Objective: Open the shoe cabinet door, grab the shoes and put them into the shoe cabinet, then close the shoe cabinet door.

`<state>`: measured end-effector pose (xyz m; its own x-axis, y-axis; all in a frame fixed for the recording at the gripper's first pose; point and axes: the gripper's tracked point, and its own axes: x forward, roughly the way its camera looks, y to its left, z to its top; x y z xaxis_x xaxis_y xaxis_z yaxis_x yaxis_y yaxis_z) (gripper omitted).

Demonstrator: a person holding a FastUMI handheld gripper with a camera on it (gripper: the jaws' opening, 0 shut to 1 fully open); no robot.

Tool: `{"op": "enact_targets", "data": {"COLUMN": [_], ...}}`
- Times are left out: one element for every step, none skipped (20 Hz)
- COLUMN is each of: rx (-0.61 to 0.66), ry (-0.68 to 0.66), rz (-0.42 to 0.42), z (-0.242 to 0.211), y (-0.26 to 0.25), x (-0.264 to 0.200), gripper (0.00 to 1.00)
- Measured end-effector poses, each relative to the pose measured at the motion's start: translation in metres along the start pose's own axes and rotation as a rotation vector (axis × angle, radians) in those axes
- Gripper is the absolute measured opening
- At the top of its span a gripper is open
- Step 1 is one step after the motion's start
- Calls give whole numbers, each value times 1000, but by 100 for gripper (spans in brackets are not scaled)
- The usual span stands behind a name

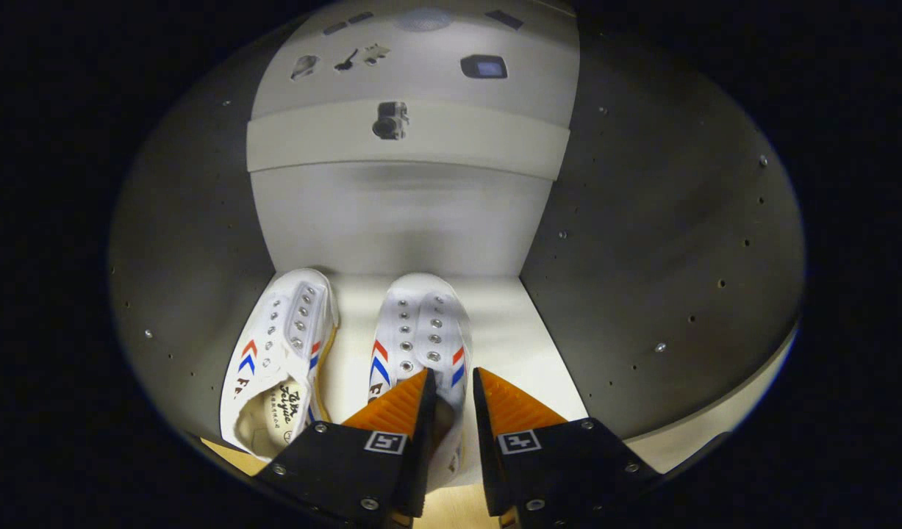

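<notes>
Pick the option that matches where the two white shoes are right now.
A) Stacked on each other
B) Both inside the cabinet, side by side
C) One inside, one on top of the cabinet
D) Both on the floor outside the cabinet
B: the left shoe and right shoe lie side by side on the cabinet floor, toes toward the back wall, the gripper straddling the right one's heel.

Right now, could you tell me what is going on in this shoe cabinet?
A person's handheld tool is reaching into the open shoe cabinet, whose compartment has grey side walls and a pale shelf. Two white canvas shoes with red and blue stripes sit side by side on the shelf, toes toward the back wall. The tool's fingers are closed around the side wall of the right shoe, near its heel opening, so this one is apparently just being set down. The left shoe lies beside it, slightly angled.
</notes>
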<state>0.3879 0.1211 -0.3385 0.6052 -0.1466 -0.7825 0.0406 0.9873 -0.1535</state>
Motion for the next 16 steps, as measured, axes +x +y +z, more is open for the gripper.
{"op": "enact_targets", "data": {"rx": [-14,-25,-36,-45,-55,-63,-65,-60,-49,-38,-31,-35,-36,-34,-37,-37], "ry": [-29,-59,-87,-116,-144,-179,-214,-245,-270,-292,-316,-336,-357,-375,-389,-392], "rz": [-9,-13,-15,-18,-27,-31,-32,-25,-17,-6,1,2,0,-7,-8,-8], "z": [5,10,13,15,17,20,23,24,27,27,26,20,14,6,-3,-13], "y": [-2,-3,-3,-3,-6,-7,-6,-6,-7,-8,-9,-12,-16,-20,-23,-25], "x": [-10,-21,-34,-48,-64,-79,-95,-112,-128,-145,-161,-178,-194,-210,-226,-239], "gripper": [33,37,39,42,44,48,50,53,54,56,57,60,61,64,65,66]}}
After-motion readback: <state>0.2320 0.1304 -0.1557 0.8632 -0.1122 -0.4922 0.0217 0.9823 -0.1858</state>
